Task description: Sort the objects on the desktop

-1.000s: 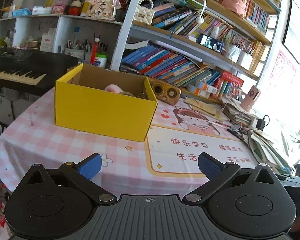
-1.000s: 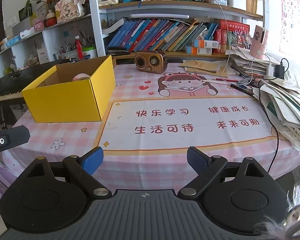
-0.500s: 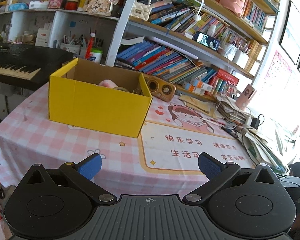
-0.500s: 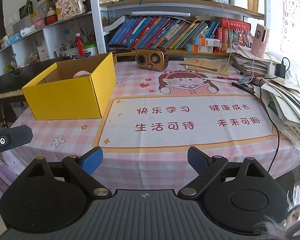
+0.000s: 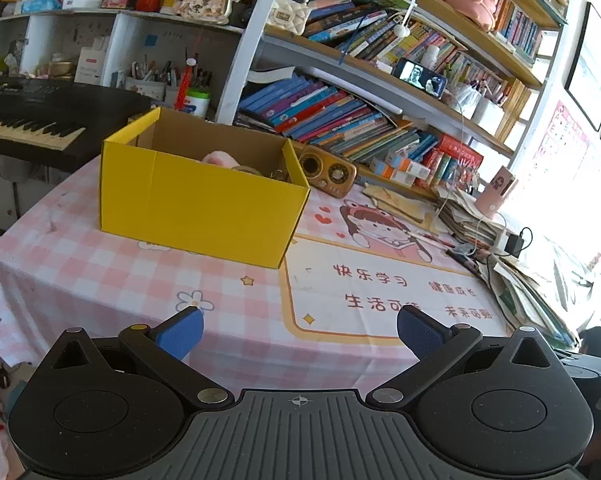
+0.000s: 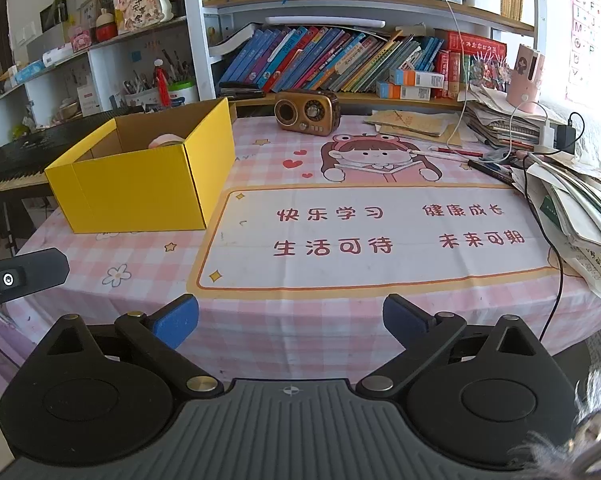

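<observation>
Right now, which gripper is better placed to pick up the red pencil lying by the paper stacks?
Right. The red pencil lies far right on the pink checked tablecloth, on the right gripper side, its jaws open and empty. The left gripper faces the yellow cardboard box, farther away.

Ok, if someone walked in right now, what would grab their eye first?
The bright yellow box at the table's left, open-topped, with something pink inside. Then the pink checked tablecloth with its cartoon girl, and the brown retro radio at the back by the packed bookshelf.
</observation>
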`<state>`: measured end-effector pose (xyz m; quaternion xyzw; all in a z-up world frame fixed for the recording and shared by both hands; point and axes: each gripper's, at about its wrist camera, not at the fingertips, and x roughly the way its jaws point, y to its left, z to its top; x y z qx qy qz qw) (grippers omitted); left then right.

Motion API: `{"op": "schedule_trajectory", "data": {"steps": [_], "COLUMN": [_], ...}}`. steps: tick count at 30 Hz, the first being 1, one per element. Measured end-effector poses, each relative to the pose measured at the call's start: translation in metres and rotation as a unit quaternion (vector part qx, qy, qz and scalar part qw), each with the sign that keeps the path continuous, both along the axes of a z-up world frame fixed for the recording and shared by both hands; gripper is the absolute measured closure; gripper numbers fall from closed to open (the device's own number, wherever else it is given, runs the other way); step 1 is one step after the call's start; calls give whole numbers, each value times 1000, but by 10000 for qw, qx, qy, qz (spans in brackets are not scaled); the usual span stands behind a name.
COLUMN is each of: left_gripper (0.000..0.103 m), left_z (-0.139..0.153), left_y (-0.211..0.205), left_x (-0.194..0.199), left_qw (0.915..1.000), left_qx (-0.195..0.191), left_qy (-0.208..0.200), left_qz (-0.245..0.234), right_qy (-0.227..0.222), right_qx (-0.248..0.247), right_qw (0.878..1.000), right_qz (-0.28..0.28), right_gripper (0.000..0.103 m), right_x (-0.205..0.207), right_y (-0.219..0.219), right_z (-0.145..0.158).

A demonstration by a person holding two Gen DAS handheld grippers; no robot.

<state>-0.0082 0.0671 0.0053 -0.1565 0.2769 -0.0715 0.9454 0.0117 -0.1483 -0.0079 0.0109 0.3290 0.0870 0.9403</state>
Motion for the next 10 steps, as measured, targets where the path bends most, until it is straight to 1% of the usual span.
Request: {"op": "schedule_trajectory", "data": {"steps": [6, 10], "left_gripper": [0, 0], "left_z": [-3, -4], "left_y": [-1, 0], "left_x": [0, 2], "left_qw": [9998, 9997], "left_qx": [129, 68], "left_qy": [105, 188], "left_qz": [146, 137], "right_qy": [22, 45], "right_qx": [9, 18], "right_qw": [10000, 10000], "right_qz": [14, 31], "right_gripper": [4, 4], "right_x": [0, 1], "right_y": [1, 1], "right_z": [-2, -3]}}
